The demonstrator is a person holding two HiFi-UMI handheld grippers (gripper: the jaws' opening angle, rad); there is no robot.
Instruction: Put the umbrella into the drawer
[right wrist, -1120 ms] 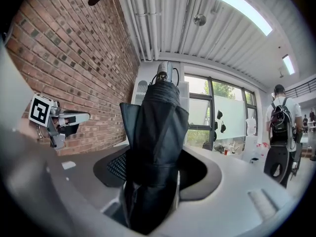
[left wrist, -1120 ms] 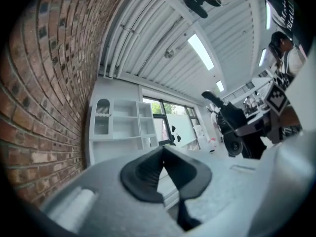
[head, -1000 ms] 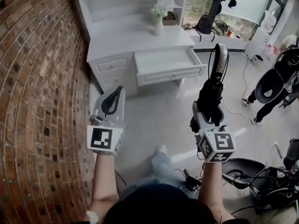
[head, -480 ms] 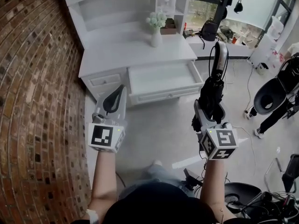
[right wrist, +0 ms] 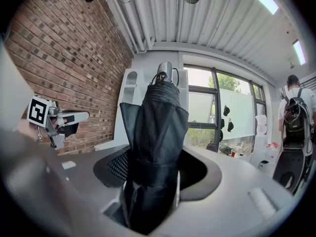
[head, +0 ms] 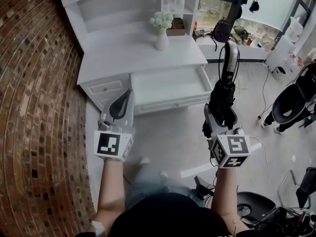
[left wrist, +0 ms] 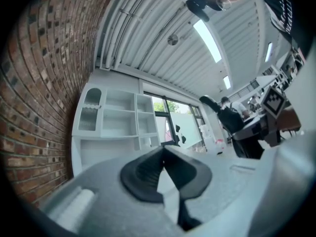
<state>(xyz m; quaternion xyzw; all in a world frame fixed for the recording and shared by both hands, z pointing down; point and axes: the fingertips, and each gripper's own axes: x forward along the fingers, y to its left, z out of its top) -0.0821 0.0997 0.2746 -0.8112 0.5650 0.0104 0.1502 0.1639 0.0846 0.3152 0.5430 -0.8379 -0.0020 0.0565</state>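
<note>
Head view, clock read on the picture face.

Nearest: left gripper at 8 o'clock, pointing up-frame towards the furniture. In the left gripper view its dark pads meet at the tips, so the left gripper is clenched with nothing between the jaws.

Right gripper at 4 o'clock, level with the left one and well apart from it. The jaws grasp the umbrella – folded, black fabric, held by its lower part. The rest stands out beyond the jaws, ending in a grey handle at 2 o'clock. The right gripper view confirms it: the umbrella fills the gap in the right gripper, with fabric pressed against both pads. A thin cord loops off the handle tip.

Below and ahead: pale floor between the person and the furniture.

Next out: the drawer at 12 o'clock, pulled open, with its white inside showing. The umbrella is not in it – it hangs in the air to the drawer's 3 o'clock side, apart from the drawer front.

Beyond: white desk carrying the drawer. A white vase of pale flowers stands on the desktop near its back. Shelving rises behind the vase.

Brick wall runs along the whole 9 o'clock side, touching the desk's left end.
</note>
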